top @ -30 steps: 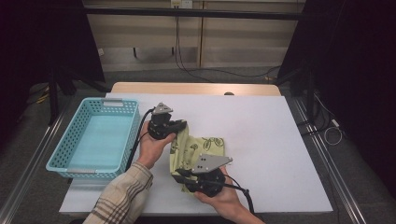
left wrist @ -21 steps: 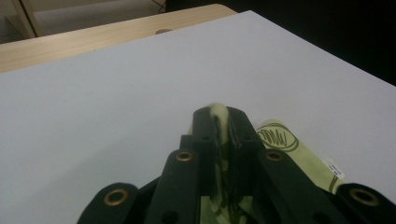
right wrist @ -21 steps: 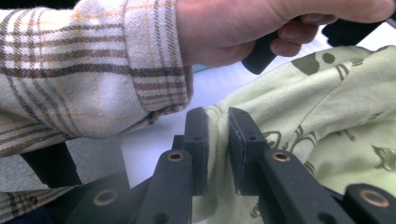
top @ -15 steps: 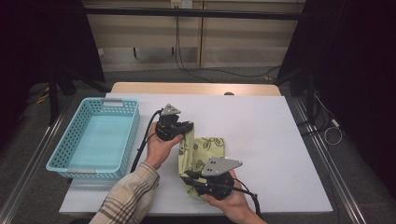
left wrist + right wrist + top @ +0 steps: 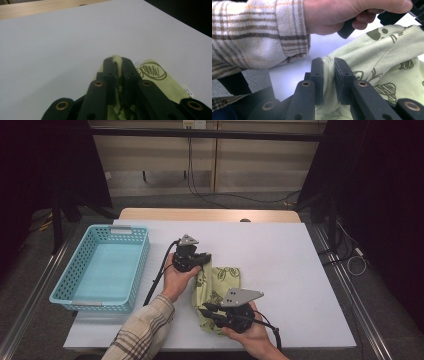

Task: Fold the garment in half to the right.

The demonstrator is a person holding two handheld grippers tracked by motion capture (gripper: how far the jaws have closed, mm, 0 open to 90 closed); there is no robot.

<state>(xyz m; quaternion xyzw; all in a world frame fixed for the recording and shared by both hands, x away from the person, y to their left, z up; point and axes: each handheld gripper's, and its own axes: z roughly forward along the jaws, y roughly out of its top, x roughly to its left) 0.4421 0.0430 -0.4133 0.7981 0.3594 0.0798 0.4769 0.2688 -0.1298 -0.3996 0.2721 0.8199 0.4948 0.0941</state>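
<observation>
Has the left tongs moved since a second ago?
Yes. In the high view the left tongs, shut on the green patterned cloth, has shifted rightward, farther from the blue basket.

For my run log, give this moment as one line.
left gripper: shut on green cloth | right gripper: shut on green cloth | blue basket: empty

- Left gripper [image 5: 204, 260] held in left hand [image 5: 176, 279] at mid-table, jaws pointing toward the table's right side; grey three-cornered plate on top, cable trailing back beside the forearm
- Left jaws clamped tight on a pinched fold of green cloth [image 5: 220, 282], pads pressing from both sides in the left gripper view
- Left forearm in a plaid sleeve [image 5: 142, 332], entering from the bottom edge, angled up and right
- Right gripper [image 5: 206, 310] held in right hand [image 5: 252, 335] near the front edge, jaws pointing left
- Right jaws closed on the cloth's near edge, fabric squeezed between the pads
</observation>
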